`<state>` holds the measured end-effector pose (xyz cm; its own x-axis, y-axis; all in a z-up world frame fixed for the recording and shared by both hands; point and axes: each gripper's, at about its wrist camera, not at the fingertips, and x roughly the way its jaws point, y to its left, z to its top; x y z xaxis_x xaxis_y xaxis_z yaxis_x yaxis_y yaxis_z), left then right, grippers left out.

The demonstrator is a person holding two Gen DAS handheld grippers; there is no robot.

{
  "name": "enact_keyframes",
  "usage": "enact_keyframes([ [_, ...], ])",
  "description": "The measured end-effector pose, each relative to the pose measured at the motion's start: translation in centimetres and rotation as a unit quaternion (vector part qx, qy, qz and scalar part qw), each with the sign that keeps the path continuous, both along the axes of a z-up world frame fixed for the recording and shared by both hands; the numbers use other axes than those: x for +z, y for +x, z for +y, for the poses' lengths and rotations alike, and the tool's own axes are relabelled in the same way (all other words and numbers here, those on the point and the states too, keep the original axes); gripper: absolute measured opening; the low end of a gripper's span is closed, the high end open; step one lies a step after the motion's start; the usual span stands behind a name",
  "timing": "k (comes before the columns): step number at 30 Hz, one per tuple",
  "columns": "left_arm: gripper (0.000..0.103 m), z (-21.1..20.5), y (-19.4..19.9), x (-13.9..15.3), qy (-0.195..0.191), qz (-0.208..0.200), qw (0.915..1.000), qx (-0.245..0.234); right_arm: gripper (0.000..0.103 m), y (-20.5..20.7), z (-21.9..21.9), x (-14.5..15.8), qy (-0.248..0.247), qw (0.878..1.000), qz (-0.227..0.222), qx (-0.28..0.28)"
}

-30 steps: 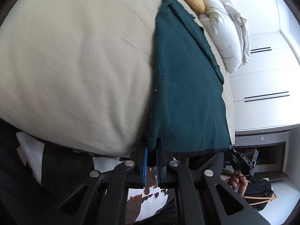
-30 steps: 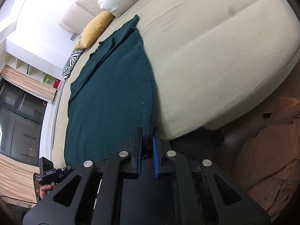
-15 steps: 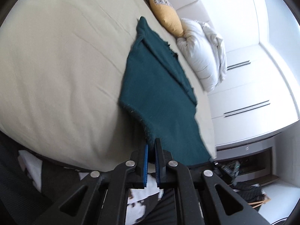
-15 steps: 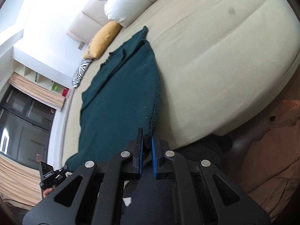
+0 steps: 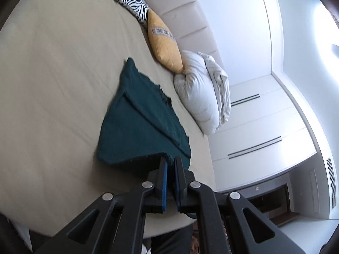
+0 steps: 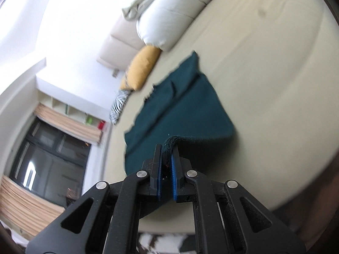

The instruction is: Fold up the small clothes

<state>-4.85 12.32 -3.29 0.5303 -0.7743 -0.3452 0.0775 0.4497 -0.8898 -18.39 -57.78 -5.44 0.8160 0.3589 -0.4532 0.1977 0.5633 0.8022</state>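
A dark green knitted garment (image 5: 139, 124) lies on the beige bed (image 5: 53, 84); it also shows in the right wrist view (image 6: 182, 105). My left gripper (image 5: 171, 160) is shut on the garment's near corner and holds it lifted above the bed. My right gripper (image 6: 167, 150) is shut on the other near corner, a bunched hem between its blue pads. The near edge hangs raised between the two grippers and curls over the rest of the garment. The far end lies flat towards the pillows.
A yellow cushion (image 5: 165, 46), a zebra cushion (image 5: 131, 0) and a white duvet bundle (image 5: 203, 97) sit along the headboard. White wardrobe doors (image 5: 264, 131) stand to the right. A dark window with curtains (image 6: 48, 152) is at the left of the right wrist view.
Both grippers have lifted the garment's near edge from the bed's front rim and carried it forward over the bed towards the pillows. The garment now looks shorter, its near part folding over.
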Motion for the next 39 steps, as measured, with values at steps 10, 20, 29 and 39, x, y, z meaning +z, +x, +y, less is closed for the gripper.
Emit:
enact_keyframes([
  [10,0.007,-1.1,8.6,1.3,0.021,-0.018,0.9994,0.021,0.006,10.3,-1.7,2.7,-0.023,0.998,-0.026,-0.052],
  [20,0.007,-3.5,18.2,1.1,0.075,-0.026,0.9964,0.031,0.006,22.5,-2.7,3.2,-0.115,0.992,0.003,-0.058],
  [29,0.007,-5.4,26.3,0.3,0.129,-0.024,0.9908,0.033,0.006,33.5,-4.4,1.3,-0.173,0.982,0.046,-0.064],
  [39,0.007,-7.2,34.2,-5.1,0.179,0.024,0.9827,0.041,0.006,43.5,-5.8,-3.4,-0.205,0.973,0.093,-0.049],
])
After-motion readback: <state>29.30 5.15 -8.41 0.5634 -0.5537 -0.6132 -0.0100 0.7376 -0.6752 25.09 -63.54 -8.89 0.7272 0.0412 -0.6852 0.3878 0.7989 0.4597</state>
